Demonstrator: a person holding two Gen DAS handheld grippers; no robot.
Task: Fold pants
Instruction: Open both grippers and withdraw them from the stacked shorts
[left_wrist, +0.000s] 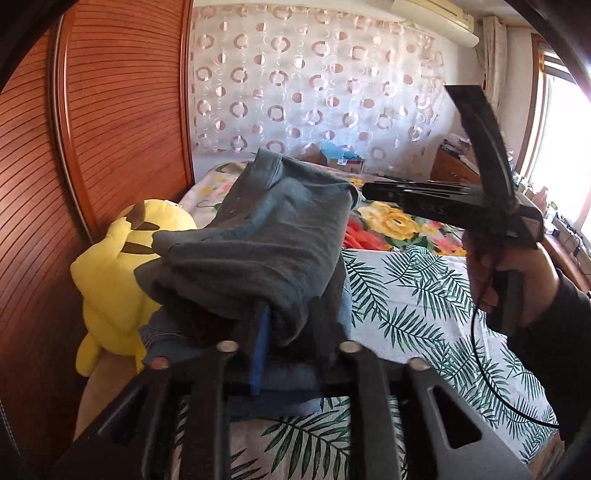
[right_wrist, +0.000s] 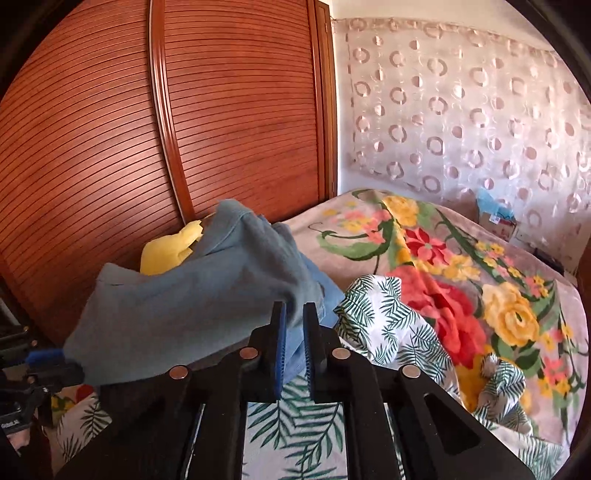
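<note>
Grey-blue pants (left_wrist: 258, 236) lie in a bunched fold on a stack of blue denim (left_wrist: 288, 384) at the bed's left side. My left gripper (left_wrist: 291, 314) reaches into the fold. Its jaws stand apart with cloth draped over and between them, and one blue pad (left_wrist: 260, 350) shows bare. In the right wrist view the pants (right_wrist: 177, 302) spread to the left. My right gripper (right_wrist: 295, 308) has a narrow gap between its blue pads, with the cloth's edge at the tips. A hand (left_wrist: 517, 273) holds the right gripper (left_wrist: 365, 190) at the pants' right edge. The left gripper (right_wrist: 55, 363) sits at the cloth's lower left corner.
A yellow plush toy (left_wrist: 110, 273) lies against the slatted wooden wardrobe (right_wrist: 221, 110) just behind the pants. The bed carries a leaf-print sheet (left_wrist: 406, 295) and a floral blanket (right_wrist: 461, 295). A cardboard box (left_wrist: 343, 158) stands by the far wall.
</note>
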